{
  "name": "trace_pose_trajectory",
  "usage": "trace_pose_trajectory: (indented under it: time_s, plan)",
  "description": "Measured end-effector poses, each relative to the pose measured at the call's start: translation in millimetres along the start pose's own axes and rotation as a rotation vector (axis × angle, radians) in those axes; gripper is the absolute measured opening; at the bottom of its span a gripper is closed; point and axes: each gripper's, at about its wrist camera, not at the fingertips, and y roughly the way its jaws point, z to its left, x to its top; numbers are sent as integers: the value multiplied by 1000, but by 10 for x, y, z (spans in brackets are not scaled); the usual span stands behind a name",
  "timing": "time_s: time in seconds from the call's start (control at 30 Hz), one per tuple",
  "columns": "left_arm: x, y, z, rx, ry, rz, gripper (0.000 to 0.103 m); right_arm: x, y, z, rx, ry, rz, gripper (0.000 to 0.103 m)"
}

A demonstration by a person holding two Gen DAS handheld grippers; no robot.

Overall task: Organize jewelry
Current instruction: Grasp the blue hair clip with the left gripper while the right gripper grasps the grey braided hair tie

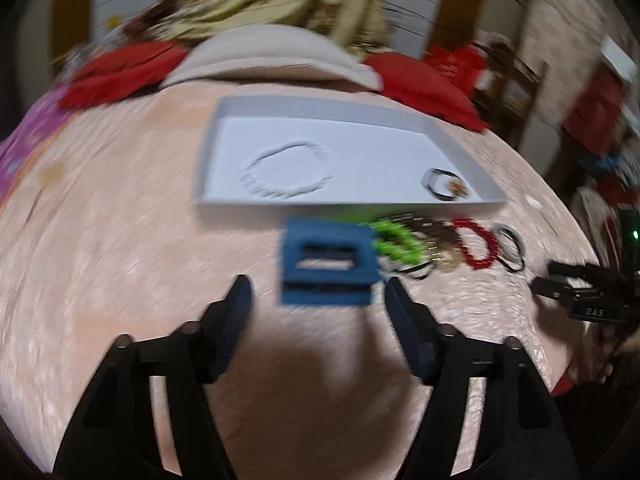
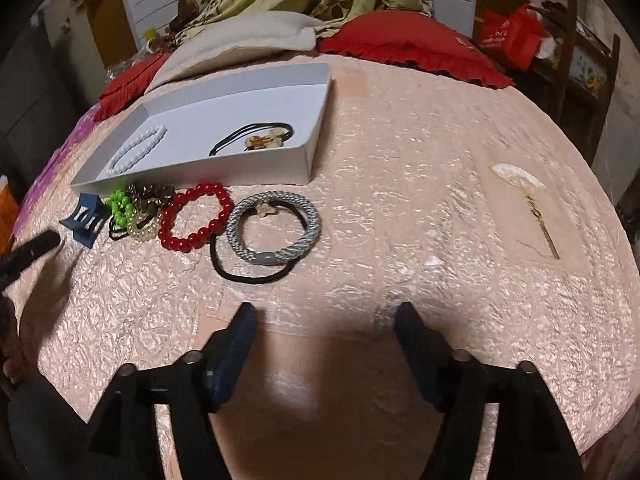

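Observation:
A white box (image 1: 460, 148) (image 2: 224, 168) lies on the pink bedspread and holds a white bead bracelet (image 1: 288, 176) (image 2: 138, 150) and a black hair tie with a charm (image 1: 444, 184) (image 2: 256, 138). In front of it lie a blue hair claw (image 1: 326, 266) (image 2: 86, 218), a green bead bracelet (image 1: 394, 242) (image 2: 120, 204), brown hair ties (image 2: 150, 200), a red bead bracelet (image 1: 478, 244) (image 2: 194, 216) and a grey braided hair tie (image 2: 274, 226) over a black one. My left gripper (image 1: 318, 296) is open, just short of the blue claw. My right gripper (image 2: 326, 316) is open and empty, near the grey tie.
A hair stick with a pale fan head (image 2: 528, 204) lies to the right on the bedspread. Red cushions (image 2: 412, 48), a beige pillow (image 2: 232, 44) and a floral blanket lie behind the box. The left view is blurred.

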Motion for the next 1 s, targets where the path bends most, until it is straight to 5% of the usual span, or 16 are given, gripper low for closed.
trace_pose_trajectory:
  time_s: [0.17, 0.37, 0.47, 0.57, 0.8, 0.93, 1.0]
  plan:
    - [94, 265, -143, 53, 62, 51, 74, 3, 7, -1, -5, -16, 1, 75]
    - [111, 399, -51, 113, 6, 45, 74, 3, -15, -37, 18, 9, -7, 75]
    - [88, 400, -22, 109, -9, 38, 64, 24, -83, -82, 55, 43, -46, 75]
    - [64, 368, 45, 122, -41, 28, 64, 49, -73, -100, 88, 53, -57, 75]
    - [10, 239, 299, 144, -179, -22, 64, 295, -35, -49, 77, -29, -151, 49]
    - [15, 254, 332, 146, -200, -17, 64, 382, 151, 2, 82, -62, -112, 21]
    - [16, 262, 320, 143, -194, -14, 64, 386, 209, 31, 69, -71, -98, 19]
